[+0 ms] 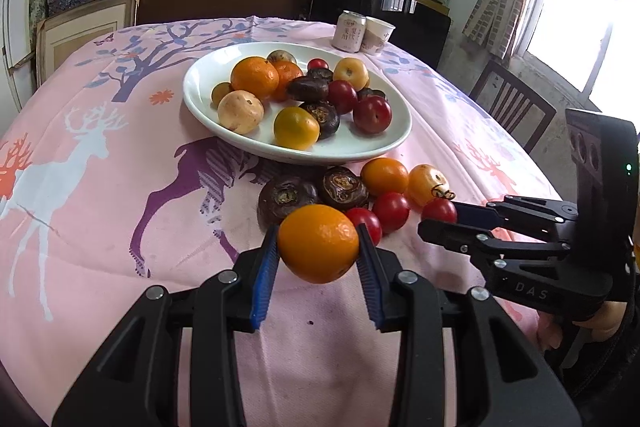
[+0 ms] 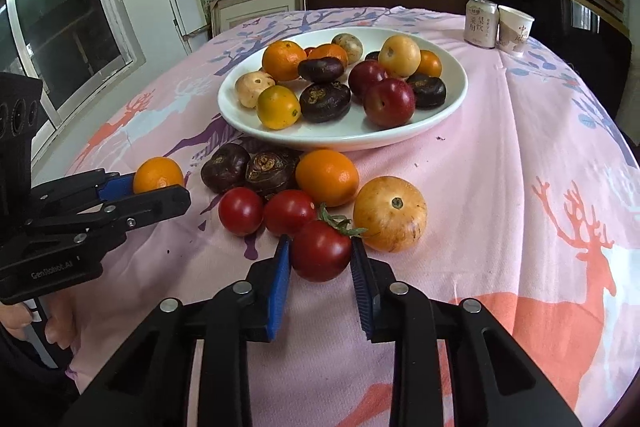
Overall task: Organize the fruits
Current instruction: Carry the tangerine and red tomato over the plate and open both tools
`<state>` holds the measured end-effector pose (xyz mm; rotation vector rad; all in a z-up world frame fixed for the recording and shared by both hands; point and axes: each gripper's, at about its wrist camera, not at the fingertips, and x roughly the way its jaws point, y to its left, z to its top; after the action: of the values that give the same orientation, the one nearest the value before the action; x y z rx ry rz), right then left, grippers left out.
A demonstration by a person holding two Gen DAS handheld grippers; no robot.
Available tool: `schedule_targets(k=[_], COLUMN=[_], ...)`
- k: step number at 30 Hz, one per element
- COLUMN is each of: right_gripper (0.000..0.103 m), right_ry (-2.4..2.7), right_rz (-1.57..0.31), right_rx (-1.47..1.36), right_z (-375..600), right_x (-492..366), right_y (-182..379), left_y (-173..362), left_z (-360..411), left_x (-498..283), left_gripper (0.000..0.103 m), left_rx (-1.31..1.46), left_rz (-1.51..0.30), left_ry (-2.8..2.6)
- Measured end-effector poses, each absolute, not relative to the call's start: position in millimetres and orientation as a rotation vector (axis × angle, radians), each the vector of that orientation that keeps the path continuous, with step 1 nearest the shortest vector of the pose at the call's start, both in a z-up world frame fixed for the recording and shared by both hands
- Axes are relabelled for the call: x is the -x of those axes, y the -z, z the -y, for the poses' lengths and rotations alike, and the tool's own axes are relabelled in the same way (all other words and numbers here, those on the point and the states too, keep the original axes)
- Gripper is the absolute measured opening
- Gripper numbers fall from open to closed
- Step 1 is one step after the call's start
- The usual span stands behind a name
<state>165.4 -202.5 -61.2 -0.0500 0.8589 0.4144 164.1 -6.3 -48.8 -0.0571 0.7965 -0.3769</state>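
Orange (image 1: 318,243) sits low centre in the left wrist view, pinched btwn the blue pads of the left gripper (image 1: 318,247); jaws closed on it, its underside hangs over the pink tablecloth (image 1: 100,227), contact w/ the cloth not clear. In the right wrist view the same orange (image 2: 158,174) shows at mid left, its lower half hidden behind the black finger.

Tomato (image 2: 321,251) w/ green stem sits low centre in the right wrist view, held in the right gripper (image 2: 321,259), jaws shut against its sides. In the left view it is at mid right, mostly covered by that gripper's tip (image 1: 440,213).

Loose pile just behind: two more tomatoes, one orange, a yellow fruit (image 2: 390,213), dark purple fruits (image 2: 248,169) partly overlapped, count unsure.

White plate (image 2: 448,107) upper centre, full of mixed fruit, the rear ones hidden by the front ones. Can (image 2: 481,22) and paper cup (image 2: 515,30) touching, upper right on the table; print too small to read.
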Motion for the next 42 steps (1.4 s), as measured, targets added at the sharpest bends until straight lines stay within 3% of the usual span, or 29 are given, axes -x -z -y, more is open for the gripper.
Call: schedule_targets(k=[11, 24, 39, 40, 42], right_gripper=[0.030, 0.030, 0.030, 0.030, 0.031], right_ry=[-0.370, -0.372, -0.381, -0.388, -0.396], right_rz=[-0.743, -0.620, -0.678, -0.677, -0.666], right_rx=[0.006, 0.033, 0.048, 0.053, 0.046], right_z=[240.4, 234.1, 200.7, 196.8, 192.2], right_x=[-158.8, -225.5, -310.1, -316.1, -322.2], right_y=[27.2, -39.4, -21.8, -19.4, -16.9], left_y=[36.9, -30.4, -8.4, -7.0, -6.2], left_z=[5.9, 16.9, 27.9, 27.3, 25.3], left_x=[-164.5, -237.3, -322.0, -326.6, -332.2], left_gripper=[0.037, 0.037, 0.037, 0.038, 0.051], left_rx=[0.035, -0.053, -0.051, -0.048, -0.039], left_rz=[-0.781, -0.686, -0.758, -0.761, -0.753], left_ry=[0.368, 0.306, 0.270, 0.265, 0.255])
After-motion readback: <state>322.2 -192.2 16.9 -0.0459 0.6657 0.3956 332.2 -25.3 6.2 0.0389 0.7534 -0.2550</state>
